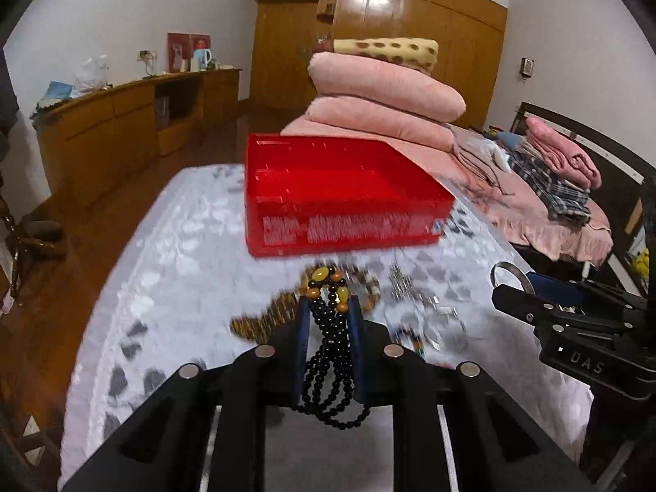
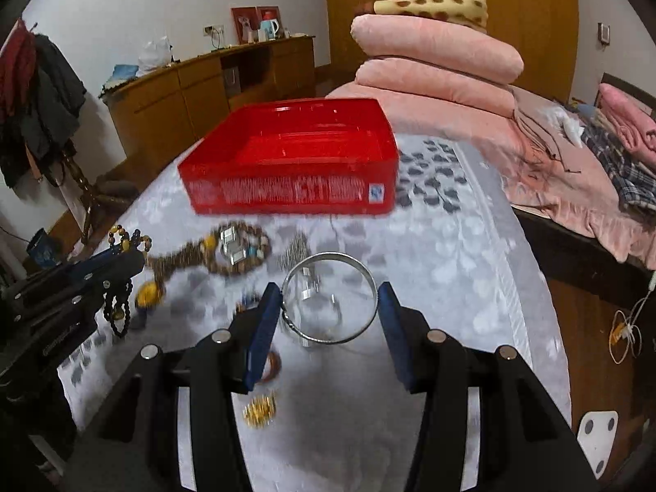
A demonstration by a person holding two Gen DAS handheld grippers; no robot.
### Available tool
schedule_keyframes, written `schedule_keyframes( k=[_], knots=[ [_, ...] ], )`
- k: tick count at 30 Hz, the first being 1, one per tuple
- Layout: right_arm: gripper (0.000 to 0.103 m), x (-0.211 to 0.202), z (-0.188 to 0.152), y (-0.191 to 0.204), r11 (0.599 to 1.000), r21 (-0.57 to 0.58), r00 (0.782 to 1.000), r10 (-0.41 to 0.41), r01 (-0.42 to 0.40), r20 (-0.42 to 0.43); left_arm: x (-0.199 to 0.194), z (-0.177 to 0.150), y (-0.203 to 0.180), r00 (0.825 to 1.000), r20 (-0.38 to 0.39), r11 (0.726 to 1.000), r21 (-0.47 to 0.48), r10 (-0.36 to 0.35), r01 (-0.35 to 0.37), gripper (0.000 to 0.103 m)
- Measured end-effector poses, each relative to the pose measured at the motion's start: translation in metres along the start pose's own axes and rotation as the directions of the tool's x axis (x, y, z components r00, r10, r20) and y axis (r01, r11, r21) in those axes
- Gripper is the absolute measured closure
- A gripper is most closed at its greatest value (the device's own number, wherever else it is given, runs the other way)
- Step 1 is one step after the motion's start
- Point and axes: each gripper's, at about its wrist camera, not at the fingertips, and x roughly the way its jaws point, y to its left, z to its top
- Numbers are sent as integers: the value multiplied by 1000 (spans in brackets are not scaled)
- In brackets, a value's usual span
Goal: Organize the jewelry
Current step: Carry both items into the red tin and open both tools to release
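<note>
The left gripper (image 1: 330, 315) is closed narrowly on a black bead necklace (image 1: 328, 352), which is pinched between the blue pads near its amber and yellow beads so that the loose loops hang down behind the fingers; a grip close to the heavier beads probably stops the strand from sliding out. The right gripper (image 2: 330, 311) is set wide, and a silver bangle (image 2: 330, 299) is spanned across its opening, touching the left pad, while contact at the right pad cannot be told for certain; the ring appears to be carried by its rim in this way because it is too broad to be squeezed flat. In the left wrist view the same bangle (image 1: 510, 274) is seen standing up from the tip of the right gripper (image 1: 514, 293). Both pieces are held above a pale patterned cloth (image 2: 471, 287) on which the other jewellery is left scattered: a brown bead string (image 2: 229, 254), small silver rings (image 2: 231, 246), a gold cluster (image 2: 258, 410) and a reddish ring (image 2: 272, 363) just beside the left pad. Beyond these an open red box (image 2: 287, 188) is placed, probably as the container into which the pieces are to be sorted, and both grippers are pointed toward it. Folded pink blankets (image 2: 434, 45) are stacked behind the box.
</note>
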Motion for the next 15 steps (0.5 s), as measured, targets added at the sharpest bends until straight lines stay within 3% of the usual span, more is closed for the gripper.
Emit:
schedule_keyframes(
  k=[9, 15],
  knots=[
    [56, 30, 62, -1, 999, 13, 999, 29, -30, 39, 28, 61, 1, 998, 64, 1000, -10, 6, -6, 85],
    [56, 64, 99, -4, 998, 37, 998, 39, -41, 40, 66, 102, 5, 997, 72, 999, -26, 21, -19, 85]
  ],
)
